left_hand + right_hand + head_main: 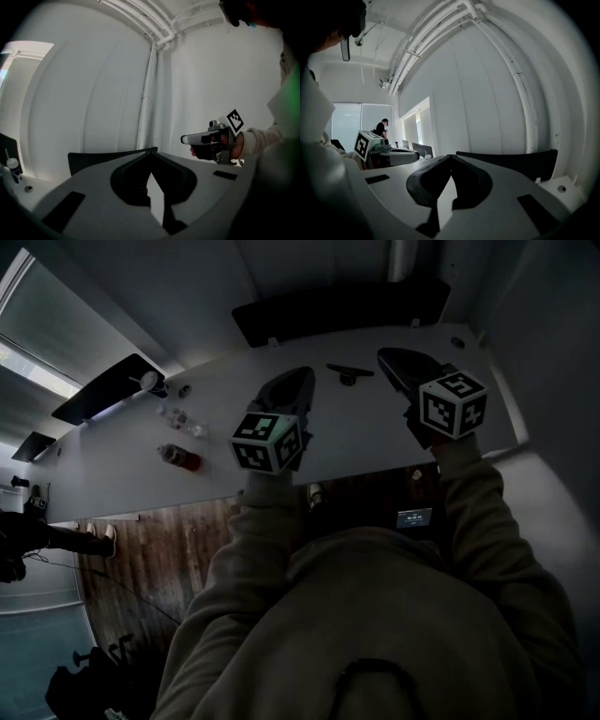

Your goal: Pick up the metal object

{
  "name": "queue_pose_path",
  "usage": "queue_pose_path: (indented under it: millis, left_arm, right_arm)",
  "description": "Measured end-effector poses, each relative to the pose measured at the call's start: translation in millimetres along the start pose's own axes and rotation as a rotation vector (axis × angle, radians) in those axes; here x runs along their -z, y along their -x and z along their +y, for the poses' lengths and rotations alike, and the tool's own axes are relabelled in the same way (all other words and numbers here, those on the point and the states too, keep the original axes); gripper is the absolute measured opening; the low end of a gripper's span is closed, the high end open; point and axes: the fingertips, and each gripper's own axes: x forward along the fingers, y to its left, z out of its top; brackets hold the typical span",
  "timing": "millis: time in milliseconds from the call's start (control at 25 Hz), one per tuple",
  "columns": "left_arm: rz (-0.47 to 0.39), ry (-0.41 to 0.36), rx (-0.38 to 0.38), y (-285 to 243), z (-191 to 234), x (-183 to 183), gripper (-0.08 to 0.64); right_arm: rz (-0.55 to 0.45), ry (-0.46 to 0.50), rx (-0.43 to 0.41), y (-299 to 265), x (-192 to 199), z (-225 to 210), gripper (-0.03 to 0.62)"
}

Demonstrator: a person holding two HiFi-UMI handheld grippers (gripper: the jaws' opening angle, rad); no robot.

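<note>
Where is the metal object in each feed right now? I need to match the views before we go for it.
Head view: the metal object lies on the white table, between the tips of the left gripper and the right gripper.
Left gripper view: not in it.
Right gripper view: not in it.
Shared landmark: the dark panel at the table's far edge, which shows behind the jaws in both gripper views.
</note>
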Motion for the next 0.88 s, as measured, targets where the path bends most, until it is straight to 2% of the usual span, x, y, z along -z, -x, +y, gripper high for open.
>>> queue_pose_path:
  millis: [160,520,880]
  left_arm:
    - [0.015,0.003,0.04,-40.1,36.5,-0.3,0.002]
    - [0.035,0.042,0.063,-105.5,136.7,-12.5,0.002]
    - [0.085,0.016,0.091,-157.7,204.6,-11.5,0.003]
  right_arm:
    - [0.015,-0.003,0.034,-39.3,-5.1,-30.8,0.019]
    - [0.078,-0.029,0.09,-128.5,-7.1,-77.2,0.02]
    - [0.099,-0.046,0.147,-196.2,-13.0,-116.5,0.019]
